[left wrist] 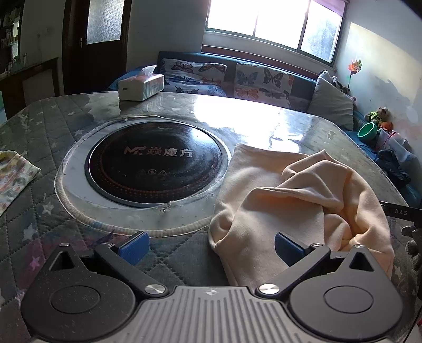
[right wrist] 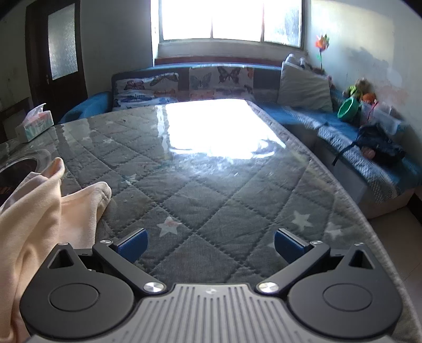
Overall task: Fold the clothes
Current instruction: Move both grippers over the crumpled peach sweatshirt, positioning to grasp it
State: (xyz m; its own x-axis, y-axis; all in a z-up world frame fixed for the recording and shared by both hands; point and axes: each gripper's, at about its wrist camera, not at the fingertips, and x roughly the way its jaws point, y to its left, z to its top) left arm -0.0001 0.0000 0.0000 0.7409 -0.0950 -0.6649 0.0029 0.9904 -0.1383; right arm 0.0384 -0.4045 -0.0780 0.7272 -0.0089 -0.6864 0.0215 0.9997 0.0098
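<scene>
Holding both tools angled down at the table, you are keeping each pair of jaws spread wide and gripping nothing; the left gripper [left wrist: 209, 246] is hovering over the near edge of the table [left wrist: 66, 219], its right blue pad [left wrist: 286, 246] showing in front of the cream garment [left wrist: 298, 200] — whether it is touching the cloth I cannot tell — while its left pad is hanging over bare quilted cover. The garment is lying crumpled on the table's near right part, just beside the round black induction hob [left wrist: 157, 163] set into the tabletop, with one edge overlapping the hob's clear rim. The right gripper [right wrist: 209, 244] is hanging released over the star-printed quilting under its glossy sheet; the same cream cloth is sitting off to its left, apart from both pads. A second, floral-patterned piece of fabric [left wrist: 13, 179] is resting at the far left edge of the left wrist view; a tissue box [left wrist: 141, 87] is standing at the table's far side — beyond it a sofa with butterfly cushions [left wrist: 197, 76] is running under the bright window [left wrist: 274, 23].
</scene>
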